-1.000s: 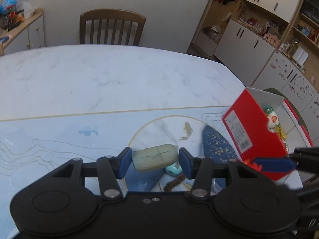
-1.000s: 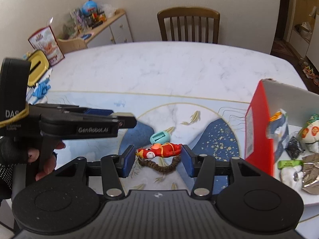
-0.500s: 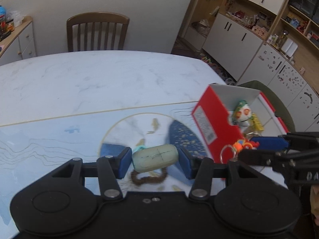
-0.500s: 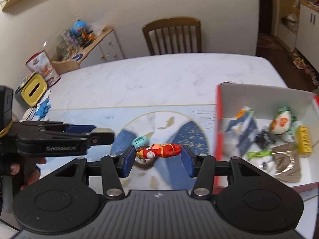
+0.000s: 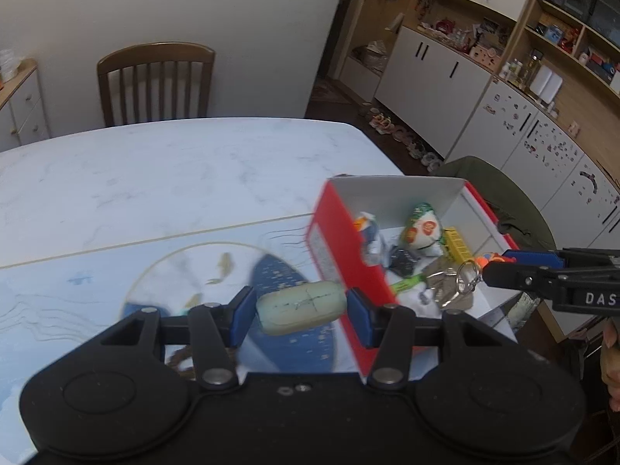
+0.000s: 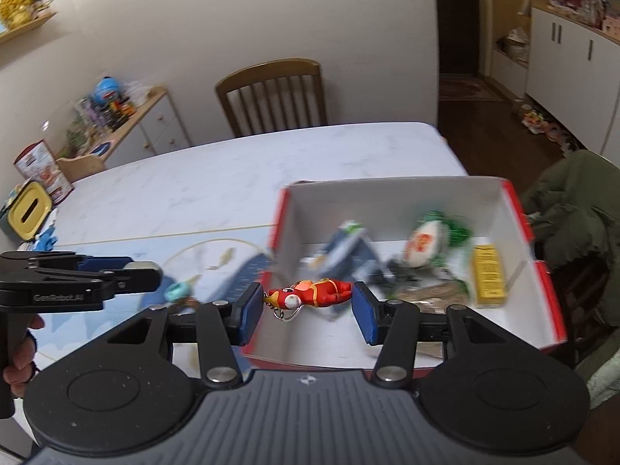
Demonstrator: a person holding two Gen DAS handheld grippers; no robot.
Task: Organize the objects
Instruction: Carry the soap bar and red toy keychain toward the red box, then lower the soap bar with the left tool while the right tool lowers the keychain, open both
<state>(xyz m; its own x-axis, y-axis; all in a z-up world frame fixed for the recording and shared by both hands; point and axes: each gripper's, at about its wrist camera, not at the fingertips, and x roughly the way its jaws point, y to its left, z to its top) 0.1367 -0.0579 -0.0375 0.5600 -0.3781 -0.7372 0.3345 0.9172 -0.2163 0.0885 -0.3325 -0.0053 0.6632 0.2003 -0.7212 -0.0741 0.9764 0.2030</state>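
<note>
My left gripper [image 5: 301, 312] is shut on a pale green oblong block [image 5: 301, 307], held just left of the red box [image 5: 333, 248]. My right gripper [image 6: 308, 308] is shut on a red toy figure keychain [image 6: 314, 293], hanging over the near left corner of the red box [image 6: 515, 209]. The keychain's metal ring [image 5: 467, 273] dangles above the box in the left wrist view. Inside the box lie several small items, among them a yellow carton [image 6: 488, 279] and a white and green packet [image 6: 424, 242]. A teal piece [image 6: 177, 291] and a brown cord [image 5: 180, 356] lie on the blue mat.
A marble table [image 5: 174, 170] carries a blue patterned mat [image 5: 97, 283]. A wooden chair [image 5: 155, 81] stands at the far side. A green jacket [image 6: 573, 232] drapes to the right of the box. A yellow container [image 6: 31, 211] sits at the table's left edge.
Both grippers have swung to the right with their loads. The right gripper has carried the red figure from above the mat to above the box. The left gripper has closed in on the box's left wall.
</note>
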